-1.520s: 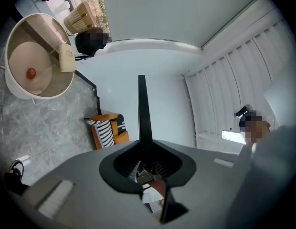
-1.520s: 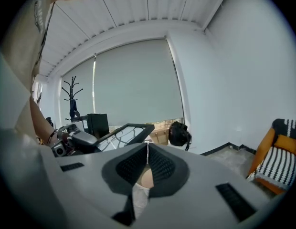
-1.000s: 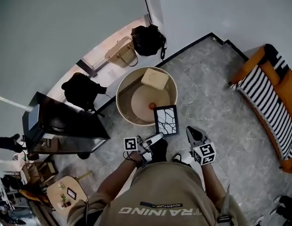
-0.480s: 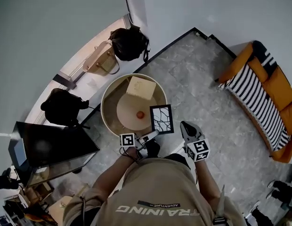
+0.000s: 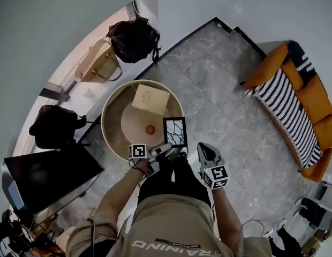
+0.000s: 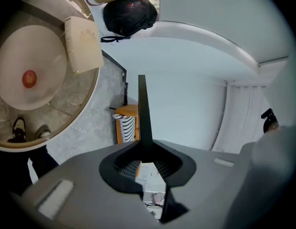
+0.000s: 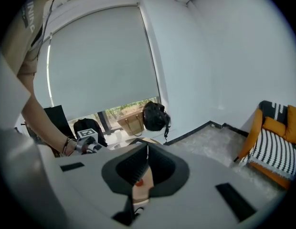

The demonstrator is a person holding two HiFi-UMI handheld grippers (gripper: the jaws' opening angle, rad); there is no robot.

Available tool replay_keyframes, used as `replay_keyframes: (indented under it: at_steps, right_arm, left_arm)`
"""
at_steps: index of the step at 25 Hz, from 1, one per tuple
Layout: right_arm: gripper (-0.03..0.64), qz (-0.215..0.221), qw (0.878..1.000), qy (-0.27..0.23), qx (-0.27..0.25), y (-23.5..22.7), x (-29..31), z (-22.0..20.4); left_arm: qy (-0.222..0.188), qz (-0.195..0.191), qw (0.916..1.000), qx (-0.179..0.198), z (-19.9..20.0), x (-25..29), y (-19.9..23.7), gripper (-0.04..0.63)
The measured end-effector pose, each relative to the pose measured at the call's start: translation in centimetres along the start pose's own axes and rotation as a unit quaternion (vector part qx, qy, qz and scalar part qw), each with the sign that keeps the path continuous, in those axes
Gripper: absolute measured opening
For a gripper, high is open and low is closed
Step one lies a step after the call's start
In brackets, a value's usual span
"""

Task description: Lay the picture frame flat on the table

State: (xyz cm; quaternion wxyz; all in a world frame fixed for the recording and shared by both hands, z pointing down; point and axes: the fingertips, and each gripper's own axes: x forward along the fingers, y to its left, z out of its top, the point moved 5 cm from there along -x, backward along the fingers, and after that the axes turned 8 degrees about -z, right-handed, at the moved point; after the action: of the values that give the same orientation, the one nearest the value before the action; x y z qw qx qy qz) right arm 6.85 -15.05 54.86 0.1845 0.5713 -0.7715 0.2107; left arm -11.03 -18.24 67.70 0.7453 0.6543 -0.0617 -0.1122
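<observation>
Seen from above, a person stands at a round table (image 5: 104, 127) with a gripper in each hand. The frame (image 5: 175, 131) is in the left gripper (image 5: 166, 149), over the table's near right rim and apart from the tabletop. Its white face with black branching lines is turned up toward the head camera, so it looks close to level already and not upright. The gripper grips its near edge by the lower left corner. The frame's longer side runs straight out from the jaws, away from the person and over the table. In the left gripper view the frame (image 6: 142, 113) shows edge-on as a thin dark blade rising from the left gripper (image 6: 145, 154), whose jaws are clamped on it with only its thickness between them. The table (image 6: 90, 92) lies off to the left of that blade, on the frame's back side, so the coming move looks like a lowering toward that side. A pale plate (image 5: 135, 123) with a small red object (image 5: 150, 128) fills the table's middle and a cream pad (image 5: 150, 98) lies at the far side, so the bare strip near the frame is narrow. The right gripper (image 5: 201, 148) hangs just right of the frame, off the table, with its jaws together on nothing; the right gripper view shows the right gripper (image 7: 147, 151) pointing toward the table.
</observation>
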Motion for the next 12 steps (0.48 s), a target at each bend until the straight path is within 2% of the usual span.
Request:
replay_keyframes:
  at_steps: [4,8,10,12]
  right_arm:
    - [0.008,-0.008,0.999,0.027,0.019,-1.5,3.5,-3.8]
    - [0.008,0.007,0.998,0.049,0.031,-2.6,7.8,-8.3]
    - [0.008,0.002,0.998,0.053,0.034,-3.5,9.5,-10.5]
    - [0.008,-0.014,0.997,0.062,0.042,-4.7,10.8,-12.8]
  left_arm:
    - [0.004,0.029,0.9996,-0.007,3.2,1.0,5.9,0.074]
    - [0.012,0.021,0.9989,-0.040,5.4,3.3,11.7,0.075]
    - [0.008,0.019,0.9980,-0.059,6.3,4.2,14.1,0.074]
    - [0.010,0.029,0.9976,-0.063,6.9,4.7,16.3,0.074]
